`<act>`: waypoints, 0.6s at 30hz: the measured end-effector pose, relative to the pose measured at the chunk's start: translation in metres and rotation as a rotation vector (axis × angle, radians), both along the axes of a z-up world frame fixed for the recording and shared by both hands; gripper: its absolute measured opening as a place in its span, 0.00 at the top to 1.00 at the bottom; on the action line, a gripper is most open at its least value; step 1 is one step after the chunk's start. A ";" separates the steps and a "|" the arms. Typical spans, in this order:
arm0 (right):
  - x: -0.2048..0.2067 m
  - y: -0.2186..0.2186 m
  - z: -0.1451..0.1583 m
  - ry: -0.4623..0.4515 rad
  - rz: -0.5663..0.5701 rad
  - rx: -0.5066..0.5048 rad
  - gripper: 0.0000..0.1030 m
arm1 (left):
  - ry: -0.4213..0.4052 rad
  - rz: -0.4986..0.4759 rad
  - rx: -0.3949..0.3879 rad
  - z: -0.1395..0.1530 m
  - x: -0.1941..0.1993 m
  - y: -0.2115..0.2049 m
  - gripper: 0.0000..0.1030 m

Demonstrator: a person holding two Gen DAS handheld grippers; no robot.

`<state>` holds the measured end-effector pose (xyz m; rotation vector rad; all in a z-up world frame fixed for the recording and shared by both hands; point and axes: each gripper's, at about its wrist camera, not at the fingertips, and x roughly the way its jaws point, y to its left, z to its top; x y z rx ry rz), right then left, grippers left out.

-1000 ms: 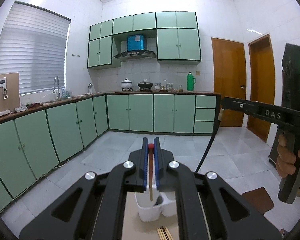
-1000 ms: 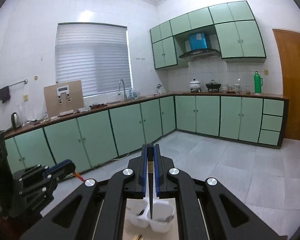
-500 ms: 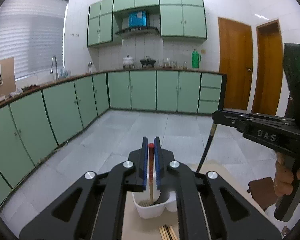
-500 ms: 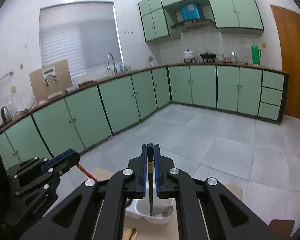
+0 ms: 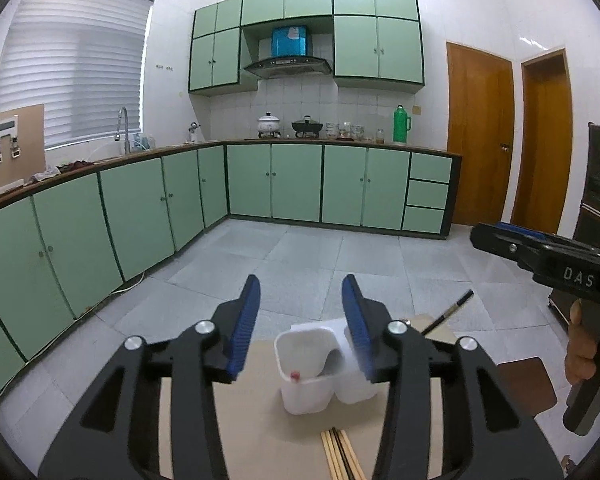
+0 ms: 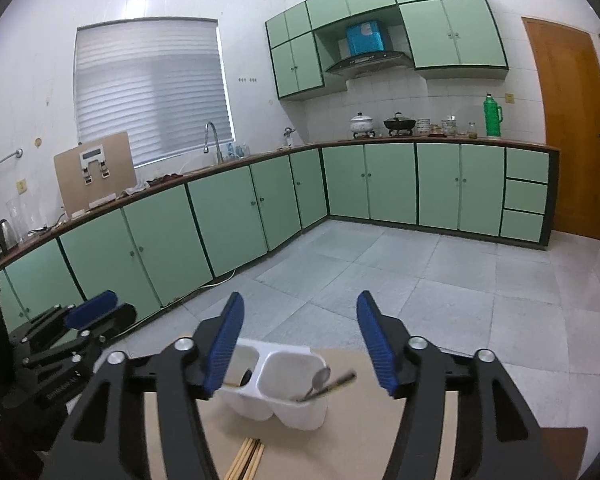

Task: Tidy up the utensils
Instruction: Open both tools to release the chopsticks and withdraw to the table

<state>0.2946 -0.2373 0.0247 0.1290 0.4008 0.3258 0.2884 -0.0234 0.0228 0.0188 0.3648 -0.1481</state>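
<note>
Both claws opening, empty, above holder (image 5: 300,364)

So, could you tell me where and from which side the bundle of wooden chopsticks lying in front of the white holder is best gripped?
Grip the chopsticks across their shafts, partway along, coming down from above. They lie flat and side by side on the brown board, ends pointing at the white holder, so fingers should probably straddle the bundle's width. The left tool is nearest; its jaws are opening, with nothing between them.
</note>
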 end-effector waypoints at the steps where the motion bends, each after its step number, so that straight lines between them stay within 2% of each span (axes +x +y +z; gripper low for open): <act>1: -0.006 -0.001 -0.003 0.000 -0.002 -0.001 0.38 | 0.000 0.003 0.000 -0.002 -0.006 0.001 0.56; 5: -0.035 -0.002 -0.020 -0.003 -0.016 -0.018 0.30 | 0.016 0.017 -0.002 -0.017 -0.036 0.006 0.47; 7: -0.052 -0.003 -0.033 0.010 -0.024 -0.012 0.27 | 0.040 0.019 -0.003 -0.030 -0.050 0.010 0.47; 11: -0.079 -0.001 -0.062 0.043 -0.049 -0.007 0.22 | 0.111 0.037 -0.013 -0.062 -0.072 0.018 0.43; 16: -0.112 0.010 -0.101 0.089 -0.077 -0.051 0.15 | 0.193 0.050 0.013 -0.101 -0.090 0.023 0.40; 18: -0.121 0.015 -0.115 0.120 -0.076 -0.061 0.15 | 0.250 0.052 0.011 -0.122 -0.096 0.025 0.39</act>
